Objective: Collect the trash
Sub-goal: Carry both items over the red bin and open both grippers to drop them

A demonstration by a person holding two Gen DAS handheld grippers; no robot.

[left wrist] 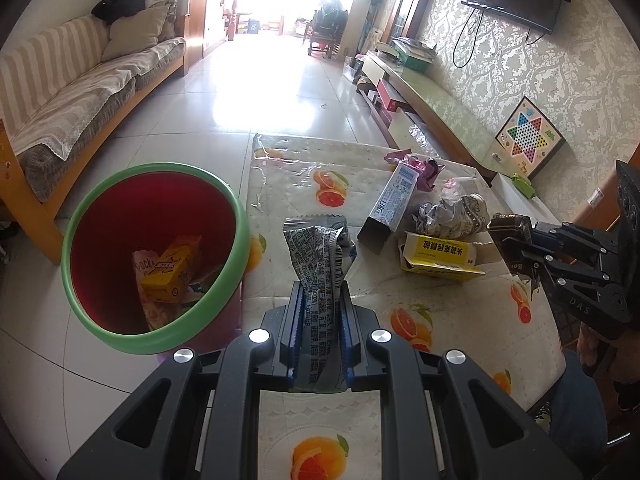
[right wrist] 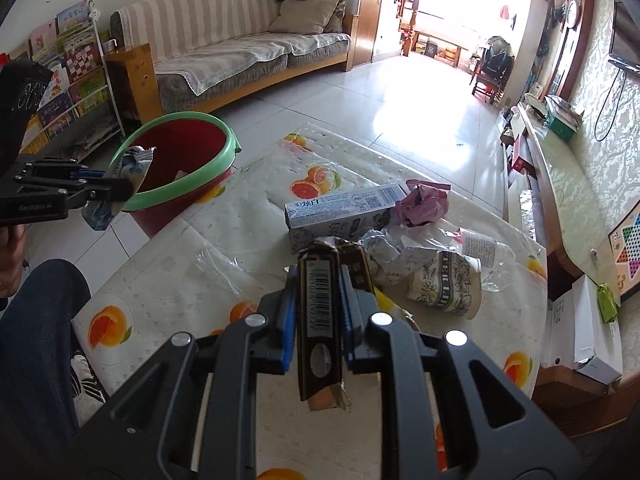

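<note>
At the lower centre of both wrist views, my left gripper (left wrist: 318, 300) pinched a silver wrapper (left wrist: 318, 256) and my right gripper (right wrist: 318, 292) clamped a dark carton (right wrist: 320, 320), so I judged each should clear the bin (left wrist: 236, 216) rim at mid-left before letting go.

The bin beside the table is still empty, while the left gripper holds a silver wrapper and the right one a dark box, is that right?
Not quite: the bin is not empty. The left wrist view shows a yellow box and other packaging inside. The left gripper does hold the silver wrapper, the right gripper the dark box.
</note>
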